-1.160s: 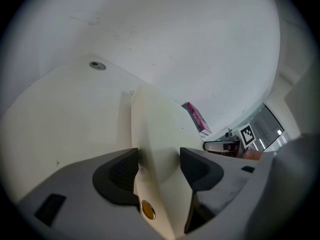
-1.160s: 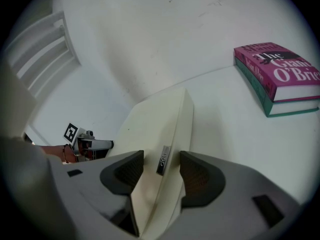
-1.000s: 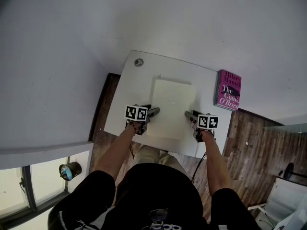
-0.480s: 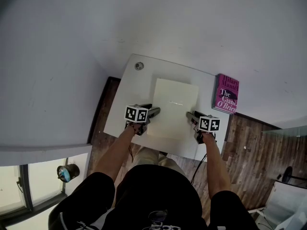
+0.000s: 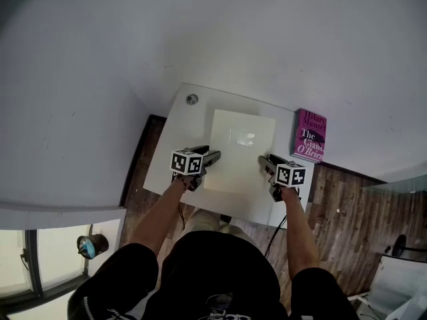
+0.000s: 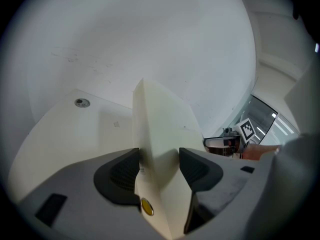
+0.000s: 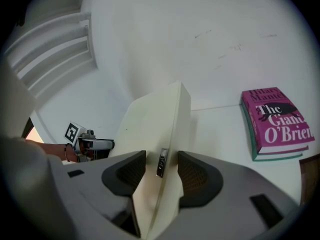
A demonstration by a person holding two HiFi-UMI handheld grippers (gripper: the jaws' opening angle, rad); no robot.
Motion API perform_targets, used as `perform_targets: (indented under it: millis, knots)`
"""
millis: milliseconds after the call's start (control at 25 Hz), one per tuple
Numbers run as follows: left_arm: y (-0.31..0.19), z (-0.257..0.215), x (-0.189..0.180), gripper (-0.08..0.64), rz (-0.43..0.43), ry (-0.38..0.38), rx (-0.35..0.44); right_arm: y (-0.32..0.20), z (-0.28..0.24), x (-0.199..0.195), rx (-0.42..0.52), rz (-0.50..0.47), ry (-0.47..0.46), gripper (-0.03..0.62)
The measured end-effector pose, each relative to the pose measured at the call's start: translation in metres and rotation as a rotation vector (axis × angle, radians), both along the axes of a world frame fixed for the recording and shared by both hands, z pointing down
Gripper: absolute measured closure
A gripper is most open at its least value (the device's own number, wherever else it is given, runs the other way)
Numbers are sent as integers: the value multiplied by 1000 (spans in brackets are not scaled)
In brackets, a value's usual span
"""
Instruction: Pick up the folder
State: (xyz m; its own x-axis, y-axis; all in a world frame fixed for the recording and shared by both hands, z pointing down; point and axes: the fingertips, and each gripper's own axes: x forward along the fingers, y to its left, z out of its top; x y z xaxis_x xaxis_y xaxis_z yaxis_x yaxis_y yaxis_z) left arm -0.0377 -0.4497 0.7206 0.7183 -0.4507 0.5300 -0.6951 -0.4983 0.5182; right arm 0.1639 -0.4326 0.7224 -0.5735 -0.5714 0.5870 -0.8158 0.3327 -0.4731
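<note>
Folder: one cream folder (image 5: 240,149), flat and closed, held over the middle of the white bench (image 5: 180,135). It sits between the two grippers, its short near end toward the person.
Folder, position: seen along each gripper it stands raised and tilted off the bench top. Whether its far edge rests on the bench cannot be told.
Left gripper: left gripper (image 5: 215,156) clamped on the folder's left edge near the near corner, with the pads pressing both faces in the left gripper view (image 6: 159,166).
Right gripper: right gripper (image 5: 263,161) clamped on the opposite edge at about the same place (image 7: 161,171). Its jaws have just been closing, with the folder's edge and a small metal clip between them.
Reason for hold: a wide, thin, limp item. Judged that matched grips on opposite edges keep it level and stop it sagging or swinging.
Book: magenta paperback (image 5: 309,135) lying flat at the bench's right end, well apart from the folder and out of the lift path.
Round cap: small grey disc (image 5: 192,99) set in the bench's far left corner, not involved.
Task stage: judged as the lift in progress, with the grip secure on both sides.
</note>
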Motion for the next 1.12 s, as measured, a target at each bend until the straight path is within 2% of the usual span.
perform_targets:
  millis: [520,1120]
  knots:
    - [-6,-60,13,298,33,-21,178,-2,-59,11,144,19,13,390]
    - [-4,-128,10,301,44,-41,365,0,-126,9,318,29,35,399]
